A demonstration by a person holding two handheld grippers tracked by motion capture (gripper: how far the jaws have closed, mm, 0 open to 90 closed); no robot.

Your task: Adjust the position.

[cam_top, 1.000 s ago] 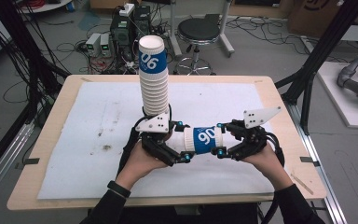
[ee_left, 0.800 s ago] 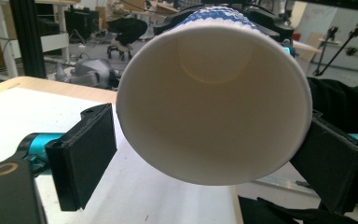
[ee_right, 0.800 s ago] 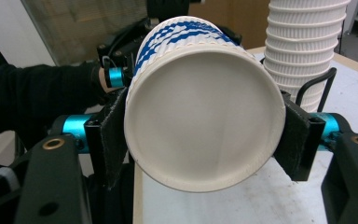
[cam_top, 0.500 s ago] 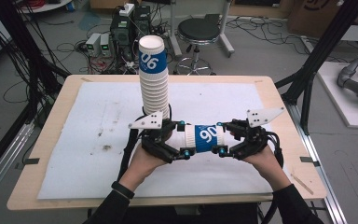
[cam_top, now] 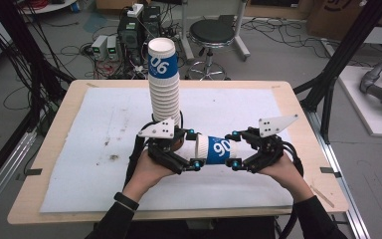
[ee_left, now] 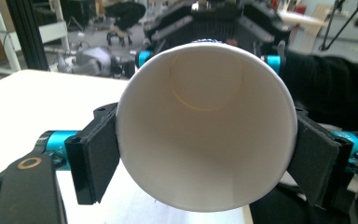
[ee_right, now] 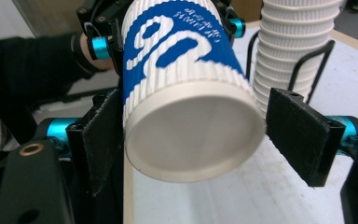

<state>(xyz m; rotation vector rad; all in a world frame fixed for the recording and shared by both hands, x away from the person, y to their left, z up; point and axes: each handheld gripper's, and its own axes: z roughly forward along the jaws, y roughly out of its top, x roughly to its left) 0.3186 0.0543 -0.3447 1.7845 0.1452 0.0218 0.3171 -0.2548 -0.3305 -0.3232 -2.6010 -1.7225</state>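
Note:
A white paper cup [cam_top: 219, 149] with a blue band lies level above the table, between my two grippers. Its open mouth [ee_left: 205, 126] faces my left gripper [cam_top: 193, 149], whose jaws have just been closing; both pads [ee_left: 95, 158] now press on the cup's rim end. Its base [ee_right: 193, 135] points at my right gripper [cam_top: 235, 148], whose jaws have just been opening. The cup sits between them: one pad [ee_right: 105, 135] touches the cup and the other pad [ee_right: 303, 135] stands off it. A tall stack of the same cups [cam_top: 164, 84] stands upright behind the left gripper.
The stack stands in a black wire holder [ee_right: 317, 65] on a white sheet [cam_top: 79, 149] over the wooden table [cam_top: 69, 94]. A black stool [cam_top: 211, 35], cables and black frame posts stand beyond the far edge.
The right gripper's jaws have spread apart off the cup's base end. The left jaws have drawn in onto the rim end. Both hands and the cup stay in place.

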